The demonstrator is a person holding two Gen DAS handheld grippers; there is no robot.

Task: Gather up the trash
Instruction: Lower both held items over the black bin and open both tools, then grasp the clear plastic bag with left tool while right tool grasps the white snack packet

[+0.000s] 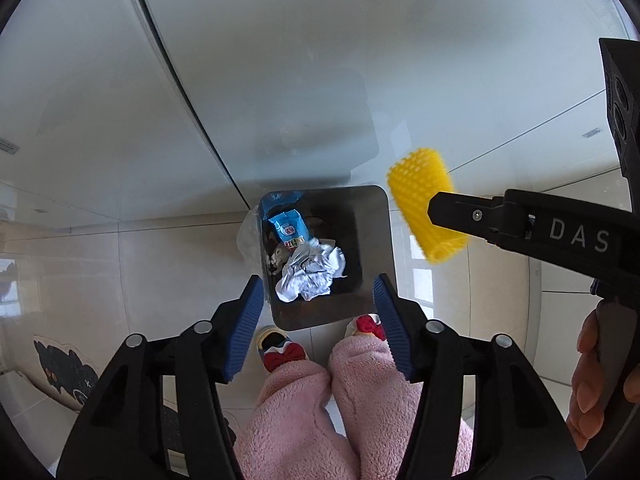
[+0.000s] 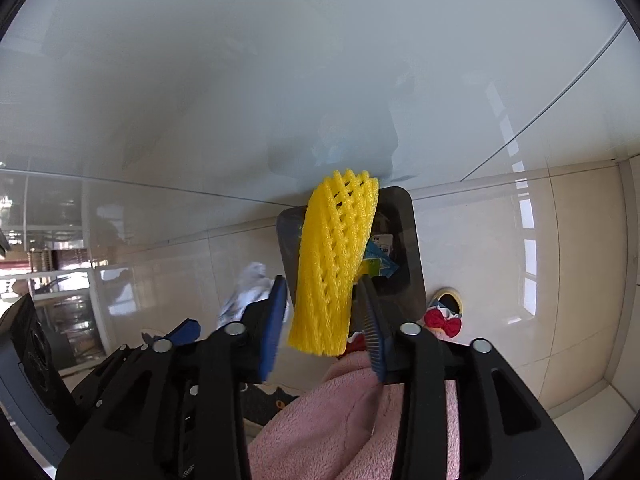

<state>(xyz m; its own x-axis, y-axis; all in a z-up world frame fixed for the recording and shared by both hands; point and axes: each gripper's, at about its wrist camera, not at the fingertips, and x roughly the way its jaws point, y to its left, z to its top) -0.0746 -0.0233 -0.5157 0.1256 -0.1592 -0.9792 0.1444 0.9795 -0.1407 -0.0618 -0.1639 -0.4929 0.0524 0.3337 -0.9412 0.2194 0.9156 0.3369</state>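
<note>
A square dark trash bin [image 1: 376,240] stands on the floor below the edge of a white table. It holds crumpled white paper [image 1: 310,276] and a blue wrapper [image 1: 287,229]. My left gripper [image 1: 320,328] is open and empty, right above the bin. My right gripper [image 2: 324,320] is shut on a yellow foam net sleeve [image 2: 334,264] and holds it over the bin [image 2: 412,240]. In the left wrist view the sleeve [image 1: 424,208] hangs just right of the bin's rim.
A white glossy table [image 1: 280,60] fills the upper half of both views. The person's pink fleece legs [image 1: 312,412] and red-bowed slippers [image 1: 286,354] stand by the bin. A black cat-shaped mat [image 1: 64,372] lies at the left on the tiled floor.
</note>
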